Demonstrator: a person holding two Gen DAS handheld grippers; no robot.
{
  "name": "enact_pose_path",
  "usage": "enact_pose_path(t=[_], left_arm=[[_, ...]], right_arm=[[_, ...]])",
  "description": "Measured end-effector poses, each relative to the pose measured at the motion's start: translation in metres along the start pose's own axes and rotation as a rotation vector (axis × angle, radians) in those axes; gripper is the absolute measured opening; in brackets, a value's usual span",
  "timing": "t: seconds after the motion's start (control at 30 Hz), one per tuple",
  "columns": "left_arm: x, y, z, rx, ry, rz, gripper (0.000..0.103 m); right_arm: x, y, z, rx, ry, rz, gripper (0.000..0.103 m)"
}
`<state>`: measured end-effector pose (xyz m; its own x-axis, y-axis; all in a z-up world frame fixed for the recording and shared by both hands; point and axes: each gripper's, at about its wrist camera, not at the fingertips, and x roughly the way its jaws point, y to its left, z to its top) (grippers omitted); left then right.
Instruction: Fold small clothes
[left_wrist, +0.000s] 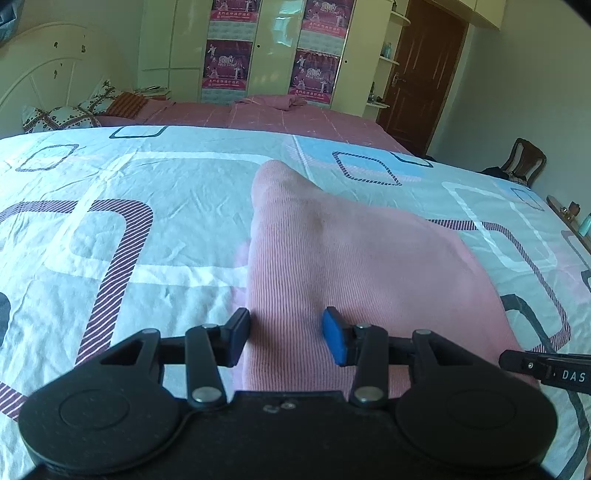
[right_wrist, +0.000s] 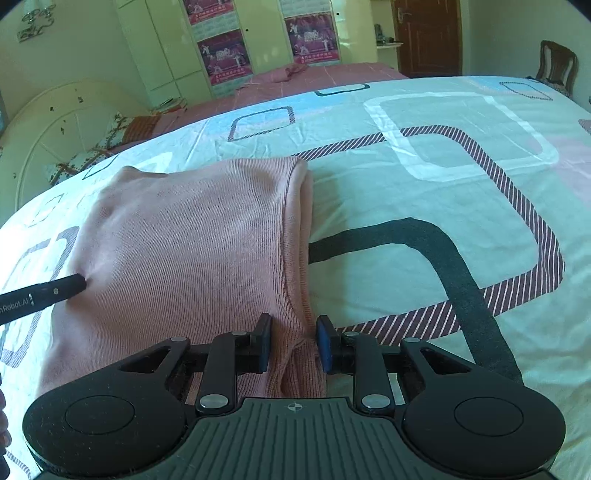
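The left gripper (left_wrist: 286, 334) is held over the near left part of a pink ribbed garment (left_wrist: 332, 266), its jaws standing partly apart with the cloth between them; whether the pads actually press on the fabric cannot be told from the left wrist view. The right gripper (right_wrist: 294, 341) is set at the near right edge of the same garment, where the folded layers are bunched between its narrowly spaced jaws and appear to be pinched.

The garment is laid on a bedsheet (left_wrist: 129, 229) printed with rounded rectangles, and it already looks folded over, a doubled edge being seen along its right side in the right wrist view.

For the step in hand, judged to be the taking of the near edge for another fold, all layers should be caught together at both corners, and the two grips should be kept level so that the edge is carried over straight and no slack is dragged across the sheet.

On the side of the right gripper's finger the letters "DAS" (left_wrist: 572, 376) can be read, and on the left gripper's finger "nRobot.AI" (right_wrist: 14, 305), its beginning cut off. The writing on the cupboard posters (left_wrist: 227, 64) is too small to be read.
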<state>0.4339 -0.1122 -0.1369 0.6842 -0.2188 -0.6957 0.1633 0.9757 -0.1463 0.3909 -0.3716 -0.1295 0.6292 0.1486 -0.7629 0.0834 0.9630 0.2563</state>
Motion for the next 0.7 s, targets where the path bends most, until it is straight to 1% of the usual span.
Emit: enact_pose_path(t=[0.07, 0.13, 0.2, 0.3, 0.43, 0.47, 0.5, 0.6, 0.7], left_arm=[[0.0, 0.0, 0.001, -0.003, 0.007, 0.006, 0.044], [0.0, -0.001, 0.001, -0.001, 0.008, 0.015, 0.047], [0.001, -0.001, 0.0, 0.002, 0.007, 0.022, 0.049], [0.001, -0.002, 0.001, 0.006, 0.006, 0.036, 0.053], [0.002, -0.003, 0.0, 0.007, 0.002, 0.048, 0.054], [0.001, -0.003, 0.0, 0.01, 0.001, 0.051, 0.054], [0.001, -0.004, 0.0, 0.013, -0.001, 0.054, 0.054], [0.0, -0.006, 0.0, 0.014, -0.001, 0.05, 0.054], [0.001, -0.008, -0.001, 0.004, 0.017, 0.017, 0.054]], right_arm=[[-0.006, 0.002, -0.001, -0.012, -0.005, 0.01, 0.025], [-0.018, 0.002, -0.005, -0.01, -0.012, 0.041, 0.026], [-0.024, 0.001, -0.01, -0.008, 0.004, 0.054, 0.026], [-0.024, 0.001, -0.023, -0.006, 0.05, 0.053, 0.026], [-0.026, 0.005, -0.028, -0.037, 0.043, 0.042, 0.025], [-0.027, 0.008, -0.029, -0.044, 0.042, 0.042, 0.018], [-0.027, 0.011, -0.03, -0.061, 0.043, 0.039, 0.013], [-0.031, 0.017, -0.034, -0.114, 0.018, 0.017, 0.008], [-0.037, 0.014, -0.033, -0.133, -0.019, -0.018, 0.006]])
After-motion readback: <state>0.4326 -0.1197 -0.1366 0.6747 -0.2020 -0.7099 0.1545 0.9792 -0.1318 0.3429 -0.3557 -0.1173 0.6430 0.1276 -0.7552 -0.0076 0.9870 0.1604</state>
